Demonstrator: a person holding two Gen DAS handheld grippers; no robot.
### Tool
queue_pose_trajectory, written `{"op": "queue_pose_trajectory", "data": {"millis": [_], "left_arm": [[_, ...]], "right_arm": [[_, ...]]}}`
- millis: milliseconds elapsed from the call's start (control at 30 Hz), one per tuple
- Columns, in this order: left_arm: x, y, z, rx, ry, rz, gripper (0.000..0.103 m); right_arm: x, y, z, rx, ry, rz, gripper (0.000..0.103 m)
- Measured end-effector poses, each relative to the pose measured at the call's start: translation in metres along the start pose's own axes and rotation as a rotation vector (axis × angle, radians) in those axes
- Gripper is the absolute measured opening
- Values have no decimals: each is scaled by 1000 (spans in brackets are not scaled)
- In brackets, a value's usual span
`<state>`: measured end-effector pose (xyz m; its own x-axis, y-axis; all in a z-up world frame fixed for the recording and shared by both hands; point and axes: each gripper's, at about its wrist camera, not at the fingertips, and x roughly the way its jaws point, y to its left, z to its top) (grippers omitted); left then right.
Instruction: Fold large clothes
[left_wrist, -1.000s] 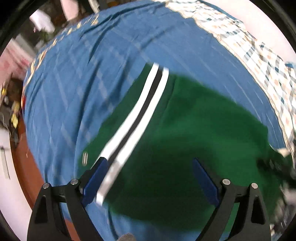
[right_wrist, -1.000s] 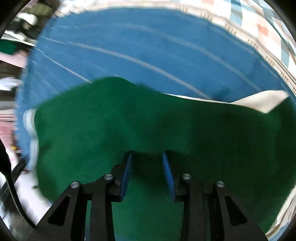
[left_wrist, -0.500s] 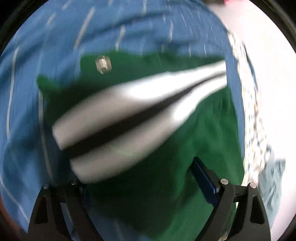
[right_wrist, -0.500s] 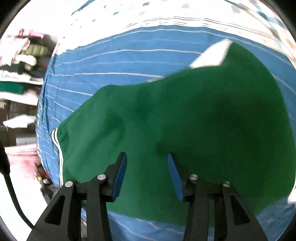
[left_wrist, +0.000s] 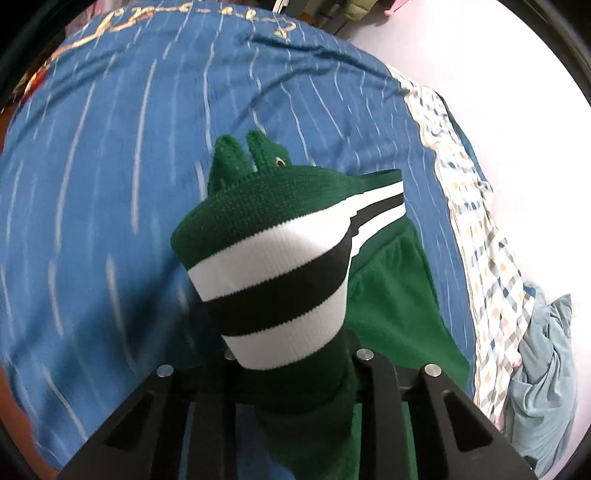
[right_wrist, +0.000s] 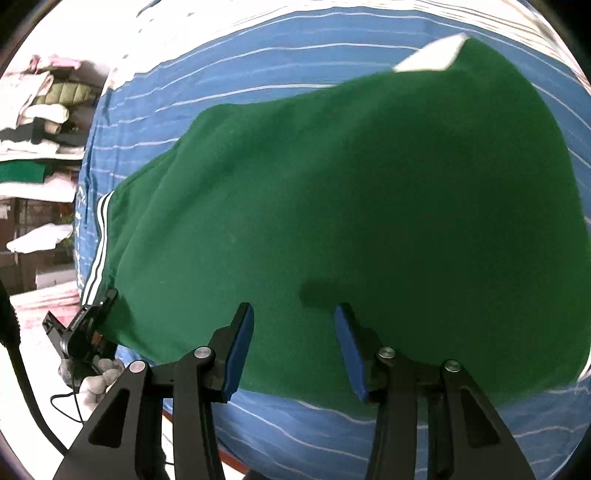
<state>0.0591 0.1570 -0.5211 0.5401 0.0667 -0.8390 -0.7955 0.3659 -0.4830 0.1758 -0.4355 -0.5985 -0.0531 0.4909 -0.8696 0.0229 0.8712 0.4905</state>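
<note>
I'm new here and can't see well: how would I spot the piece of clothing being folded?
Find the blue striped bedspread. Spread across its middle lies the green garment, dark green with a white-and-black striped band at one end, the only solid green cloth on it.

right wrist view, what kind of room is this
Probably a bedroom: a bed under a blue striped sheet, a checked quilt along its edge, and shelves of folded clothes beside it. A green garment lies on the bed.
</note>
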Motion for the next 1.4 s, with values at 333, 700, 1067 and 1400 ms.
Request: {"op": "queue_pose_trajectory", "data": {"millis": [333,700,1067,1400], "left_arm": [[47,21,-3,23,147,4,57],[-4,-22,38,154,-71,-11,14],[-53,-79,46,428,-178,-26,14],[-129,-219,-74,873,-201,-273,14]], "right_arm": [[95,28,27,-17,201,-243,37],[16,46,20,-30,92,-80,37],[71,31,33,61,144,-135,38],[-63,-68,-70,237,-114,40,44]]}}
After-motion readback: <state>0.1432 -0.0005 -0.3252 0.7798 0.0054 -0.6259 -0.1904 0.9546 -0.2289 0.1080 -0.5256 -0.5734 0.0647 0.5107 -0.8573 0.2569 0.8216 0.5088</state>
